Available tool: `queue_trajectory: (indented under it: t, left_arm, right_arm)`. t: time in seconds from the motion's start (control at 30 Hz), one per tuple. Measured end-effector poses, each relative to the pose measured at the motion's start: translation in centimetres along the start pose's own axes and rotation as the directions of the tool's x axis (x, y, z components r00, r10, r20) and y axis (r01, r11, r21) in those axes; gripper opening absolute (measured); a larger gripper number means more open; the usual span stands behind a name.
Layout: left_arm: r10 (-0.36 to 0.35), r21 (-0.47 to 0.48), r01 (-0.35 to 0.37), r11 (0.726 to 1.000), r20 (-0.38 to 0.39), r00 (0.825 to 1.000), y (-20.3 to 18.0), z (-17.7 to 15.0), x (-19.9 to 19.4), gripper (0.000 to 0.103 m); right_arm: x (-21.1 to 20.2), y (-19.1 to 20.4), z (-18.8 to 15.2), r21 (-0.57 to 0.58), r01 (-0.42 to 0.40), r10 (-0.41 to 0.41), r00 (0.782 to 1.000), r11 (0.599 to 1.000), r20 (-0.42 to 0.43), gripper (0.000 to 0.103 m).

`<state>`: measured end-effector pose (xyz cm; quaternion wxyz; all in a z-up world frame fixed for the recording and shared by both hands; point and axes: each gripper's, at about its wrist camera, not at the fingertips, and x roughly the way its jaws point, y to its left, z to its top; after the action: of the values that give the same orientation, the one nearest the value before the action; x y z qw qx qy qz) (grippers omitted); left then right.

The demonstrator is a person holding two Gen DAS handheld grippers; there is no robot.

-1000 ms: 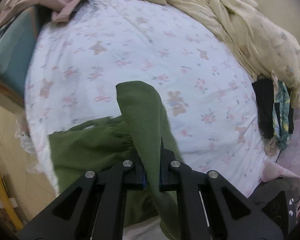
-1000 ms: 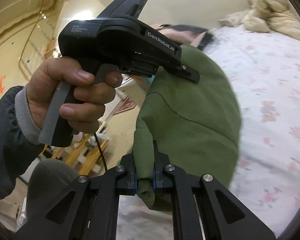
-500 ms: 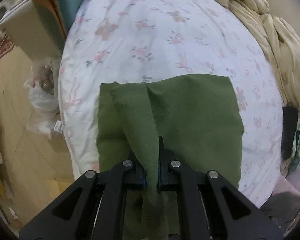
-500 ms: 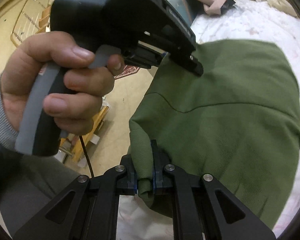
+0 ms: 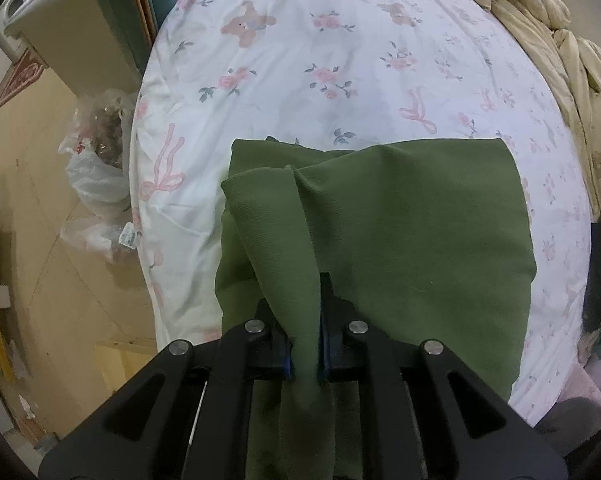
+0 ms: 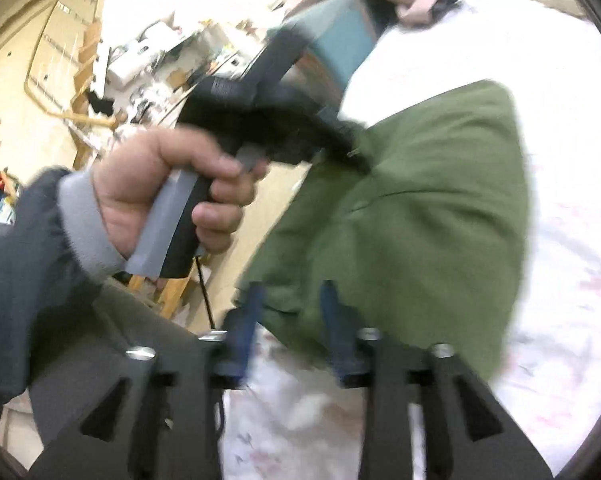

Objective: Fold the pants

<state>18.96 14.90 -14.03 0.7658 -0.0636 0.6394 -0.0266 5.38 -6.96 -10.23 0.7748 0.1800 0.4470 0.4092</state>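
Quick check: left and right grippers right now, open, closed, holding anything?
Left gripper: closed, pinching a fold of the green pants.
Right gripper: open, fingers apart at the pants' edge, gripping nothing.

The right gripper, clamped on a fold of the pants half a second ago, now has its jaws spread apart with the cloth's corner loose between them. The pants now lie folded on the bed, no longer hanging lifted as they did a second ago.
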Motion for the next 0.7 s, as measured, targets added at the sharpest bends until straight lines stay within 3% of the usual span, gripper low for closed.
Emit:
queue_trajectory:
  t: [0.07,0.27,0.43,0.57,0.7]
  left_arm:
    - [0.013,0.009,-0.013,1.0,0.013,1.0,-0.3,-0.2,-0.2,0.01]
    - [0.022,0.006,-0.022,1.0,0.02,1.0,-0.3,-0.5,-0.3,0.01]
    - [0.046,0.02,-0.047,0.999,0.011,0.999,-0.3,-0.6,0.0,0.012]
    - [0.04,0.021,-0.04,0.999,0.009,0.999,-0.1,-0.6,0.0,0.012]
    - [0.042,0.034,-0.042,0.999,0.011,0.999,-0.1,-0.6,0.1,0.012]
  right_arm:
    - [-2.8,-2.6,-0.5,0.072,0.022,-0.028,0.997,0.997,0.078,0.08]
    - [-6.5,-8.5,-2.4,0.325,0.008,-0.072,0.98,0.946,0.184,0.08]
    - [-4.5,-10.5,-3.4,0.48,-0.026,-0.048,0.989,0.877,0.141,0.088]
    - [-0.7,-12.0,-4.7,0.567,-0.094,0.058,0.995,0.818,0.08,0.09]
    - [-0.3,-11.7,-6.0,0.595,-0.145,0.119,0.989,0.791,0.083,0.09]
